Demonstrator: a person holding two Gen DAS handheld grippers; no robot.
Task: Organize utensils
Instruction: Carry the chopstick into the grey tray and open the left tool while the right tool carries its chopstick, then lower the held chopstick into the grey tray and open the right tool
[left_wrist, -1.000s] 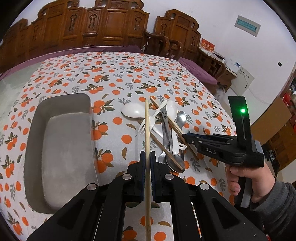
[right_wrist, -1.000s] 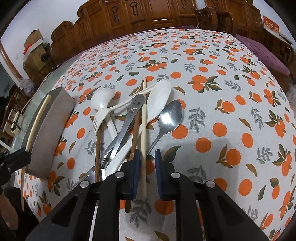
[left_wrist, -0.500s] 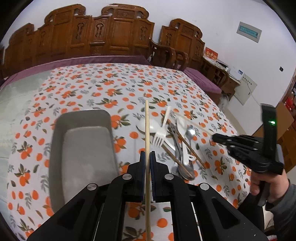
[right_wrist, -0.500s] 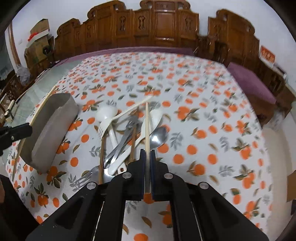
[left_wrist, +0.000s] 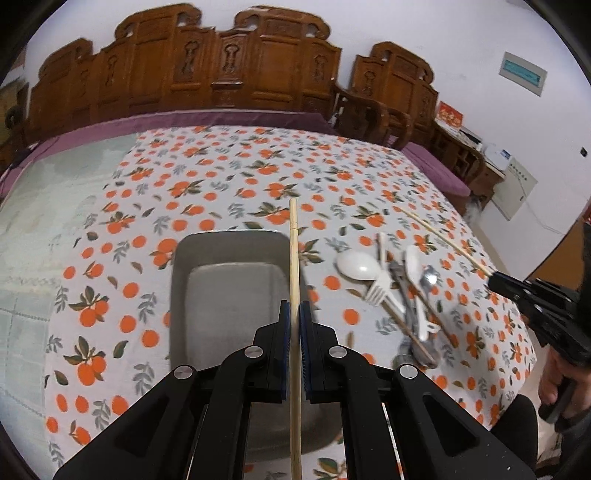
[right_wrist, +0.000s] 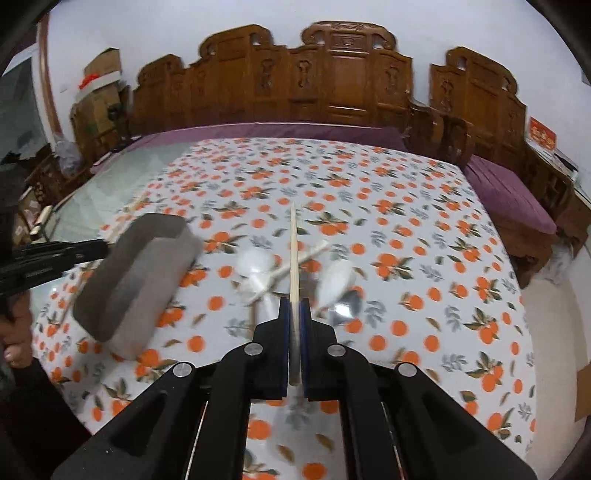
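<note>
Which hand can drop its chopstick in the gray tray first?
Left. The left hand-held gripper holds its chopstick right above the tray. The right hand-held gripper with its chopstick is over the utensil pile.

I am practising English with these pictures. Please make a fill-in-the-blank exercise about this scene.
1. Each gripper is shut on one ____.
2. The left gripper is above the grey ____.
3. The tablecloth is printed with ____.
4. The white fork lies on the pile, ____ the tray.

Missing words: chopstick; tray; oranges; outside
</note>
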